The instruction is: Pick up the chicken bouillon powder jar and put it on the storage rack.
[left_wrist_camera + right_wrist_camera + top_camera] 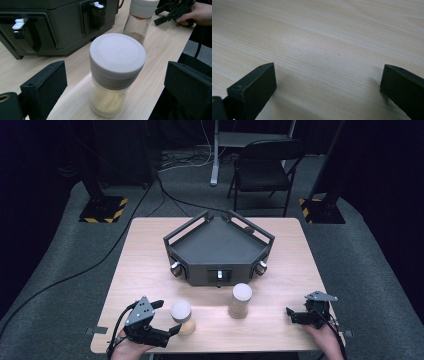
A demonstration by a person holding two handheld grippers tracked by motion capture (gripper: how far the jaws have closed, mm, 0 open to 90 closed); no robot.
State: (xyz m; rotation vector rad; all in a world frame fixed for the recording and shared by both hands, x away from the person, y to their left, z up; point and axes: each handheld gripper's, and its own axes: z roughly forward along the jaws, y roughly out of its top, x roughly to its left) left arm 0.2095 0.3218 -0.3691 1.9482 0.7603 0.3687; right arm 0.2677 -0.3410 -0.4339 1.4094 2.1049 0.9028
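1. We have the left claw [167,317] at the lower left of the high view, its jaws spread wide around the short jar [182,317] with the pale granules. In the left gripper view the jar [116,75] stands in the middle of the frame between the two black jaws, with bare wood showing on both sides of it, so the pads do not press on it yet.

2. We judge that the jaws stand this wide because the jar's white cap is broad and must pass between them before a squeeze on the clear body below.

3. The jar stands upright on the tabletop [150,270], near its lower edge, which leaves its side free for a level approach.

4. The taller jar [240,300] with the white lid stands just right of centre, apart from the short one. It sits in front of the dark angular tray [218,245] that fills the middle of the frame.

5. We hold the right claw [292,316] at the lower right, low over bare wood. Its jaws are apart with nothing between them in the right gripper view. We take it as parked clear of both jars, so the left hand has room to work.
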